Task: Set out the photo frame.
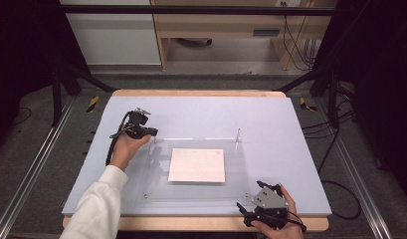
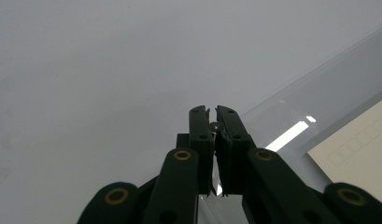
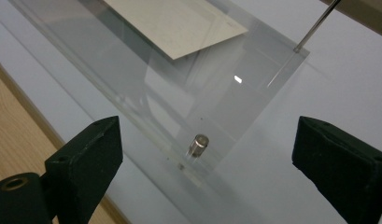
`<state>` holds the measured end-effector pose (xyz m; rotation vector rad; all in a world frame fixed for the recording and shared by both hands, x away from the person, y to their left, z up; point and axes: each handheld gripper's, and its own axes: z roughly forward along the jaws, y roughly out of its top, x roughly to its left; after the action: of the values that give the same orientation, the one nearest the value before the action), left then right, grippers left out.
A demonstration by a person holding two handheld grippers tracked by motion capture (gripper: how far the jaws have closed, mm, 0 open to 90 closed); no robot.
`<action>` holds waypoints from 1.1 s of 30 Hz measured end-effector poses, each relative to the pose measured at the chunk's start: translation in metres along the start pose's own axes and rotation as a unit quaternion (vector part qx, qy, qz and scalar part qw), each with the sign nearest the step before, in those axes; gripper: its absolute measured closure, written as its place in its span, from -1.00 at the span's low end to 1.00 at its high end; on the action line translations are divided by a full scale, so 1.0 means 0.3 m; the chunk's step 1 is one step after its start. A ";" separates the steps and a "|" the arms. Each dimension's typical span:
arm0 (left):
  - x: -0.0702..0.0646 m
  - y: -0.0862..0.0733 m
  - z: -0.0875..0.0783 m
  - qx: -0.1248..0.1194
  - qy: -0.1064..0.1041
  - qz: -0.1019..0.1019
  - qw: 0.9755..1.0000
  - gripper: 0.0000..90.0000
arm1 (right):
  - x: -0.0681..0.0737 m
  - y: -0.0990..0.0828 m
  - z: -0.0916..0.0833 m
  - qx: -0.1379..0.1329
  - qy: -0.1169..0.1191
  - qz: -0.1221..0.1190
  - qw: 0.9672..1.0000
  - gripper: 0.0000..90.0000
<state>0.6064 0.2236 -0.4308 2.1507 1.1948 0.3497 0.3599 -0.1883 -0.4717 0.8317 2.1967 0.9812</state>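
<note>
- The left tool point(image 1: 150, 133) sits at the far-left corner of a clear acrylic plate point(image 1: 241, 169) that lies on the desk point(image 1: 201, 112), which is covered with a pale lilac mat.
- In the left gripper view its jaws are drawn almost together, with a small metal pin point(image 2: 215, 125) pinched between the tips; that pin stands at the plate's corner, right at the tool's front.
- From that tool, the plate stretches away to the right and toward the person, its glossy edge point(image 2: 291, 135) catching a bright reflection just beside the right jaw.
- A white sheet of paper point(image 1: 196, 165) lies under or on the plate, well apart from both tools; faint printed squares show on it point(image 2: 361, 140) to the right of the left tool.
- The right tool point(image 1: 251, 209), with a grey three-cornered plate on top, is held at the near-right corner of the acrylic plate.
- Its jaws stand wide apart and grip nothing.
- Between and a little ahead of those open jaws stands a short metal peg point(image 3: 198, 145), upright at the plate's near corner, not touched by either jaw.
- Farther ahead of the right tool a thin metal rod point(image 3: 314, 25) rises from the plate's far corner.
- Below the right tool's left jaw the desk's wooden edge point(image 3: 20, 135) shows.
</note>
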 end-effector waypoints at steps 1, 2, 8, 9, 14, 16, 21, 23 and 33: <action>0.000 0.000 0.000 0.000 0.000 0.000 1.000 0.89 | 0.003 -0.005 0.001 0.003 0.000 -0.005 1.000 -0.77; 0.001 0.000 0.001 0.000 -0.001 0.000 1.000 0.89 | 0.006 -0.009 0.002 0.004 -0.003 -0.008 1.000 -0.76; 0.002 0.002 0.003 0.002 -0.002 -0.002 1.000 0.88 | 0.008 -0.029 0.013 0.013 -0.008 -0.018 1.000 -0.65; 0.003 0.002 0.003 0.003 -0.002 -0.001 1.000 0.88 | 0.006 -0.032 0.015 0.016 -0.010 -0.018 1.000 -0.63; 0.004 0.003 0.005 0.004 -0.004 -0.002 1.000 0.88 | -0.004 -0.047 0.025 0.017 -0.012 -0.020 1.000 -0.51; 0.005 0.002 0.006 0.004 -0.005 -0.002 1.000 0.88 | -0.007 -0.049 0.030 0.016 -0.012 -0.024 1.000 -0.48; 0.006 0.002 0.007 0.004 -0.006 -0.001 1.000 0.88 | -0.015 -0.049 0.050 0.014 -0.022 -0.039 0.999 -0.34; 0.008 0.002 0.008 0.005 -0.007 -0.001 1.000 0.88 | -0.016 -0.048 0.050 0.008 -0.024 -0.041 0.999 -0.32; 0.014 0.004 0.009 0.003 -0.012 0.001 1.000 0.87 | -0.009 -0.027 0.032 -0.027 -0.010 -0.061 0.998 0.03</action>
<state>0.6109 0.2254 -0.4323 2.1554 1.1826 0.3214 0.3661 -0.1905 -0.4829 0.6705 2.1659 0.9640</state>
